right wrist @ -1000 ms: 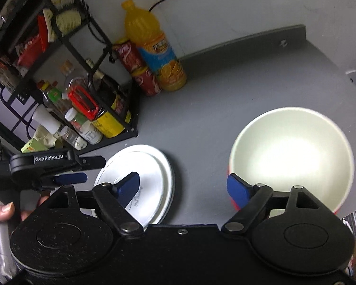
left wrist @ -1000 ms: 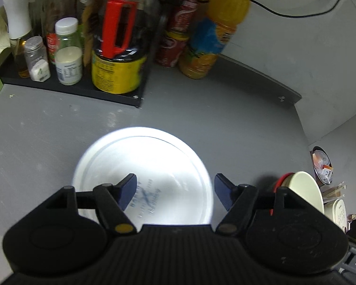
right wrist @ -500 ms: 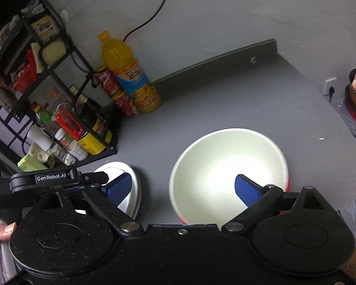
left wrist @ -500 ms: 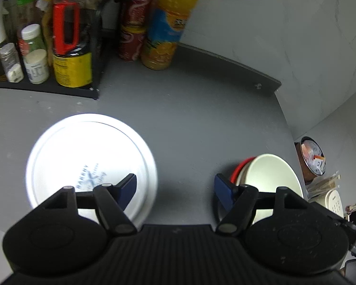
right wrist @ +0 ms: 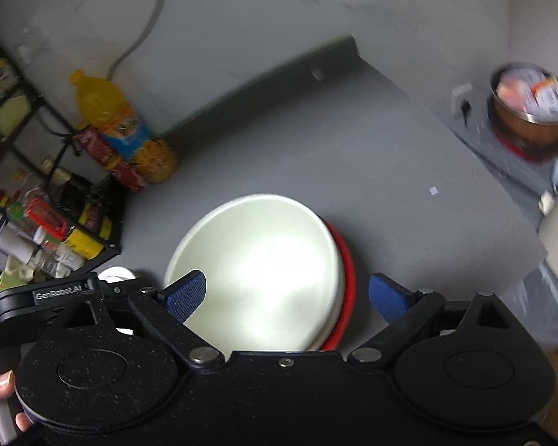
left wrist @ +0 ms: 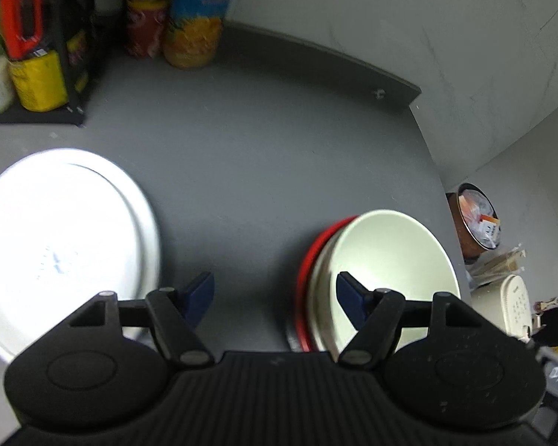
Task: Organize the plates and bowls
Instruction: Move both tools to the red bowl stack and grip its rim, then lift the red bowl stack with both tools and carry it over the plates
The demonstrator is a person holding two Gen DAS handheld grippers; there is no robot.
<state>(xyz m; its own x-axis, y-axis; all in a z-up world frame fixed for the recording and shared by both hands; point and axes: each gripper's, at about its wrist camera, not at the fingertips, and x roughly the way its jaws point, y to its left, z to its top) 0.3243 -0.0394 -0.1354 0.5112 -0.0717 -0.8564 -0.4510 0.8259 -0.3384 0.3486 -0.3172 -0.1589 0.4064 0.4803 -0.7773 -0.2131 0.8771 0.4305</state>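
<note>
We are at the reaching step, with nothing picked up so far. Our right gripper (right wrist: 286,295) hangs over the bowl (right wrist: 256,264), its blue fingers (right wrist: 186,295) spread wide: one sits above the bowl's near-left rim, the other beyond the red outer edge on the far side, so the bowl lies between them and neither pad appears to touch it. The bowl is cream inside with red outside; whether it is one bowl or a nested pair we cannot tell for sure, though the red edge offset behind the cream rim hints at two. Our left gripper (left wrist: 275,299) is also parted and empty, with bare gray counter (left wrist: 260,156) between its fingers. The white plate (left wrist: 59,241) lies just off its left finger, and the bowl sits under its right finger. Behind both tongs, well apart from the dishes, stand the juice bottle (right wrist: 119,126) and the condiment rack (left wrist: 29,55). We judge that the next move calls for the right tongs to come lower and settle across the bowl's wall, one finger inside and one outside, before squeezing; gripping across the whole width looks too wide and likely to slip.
</note>
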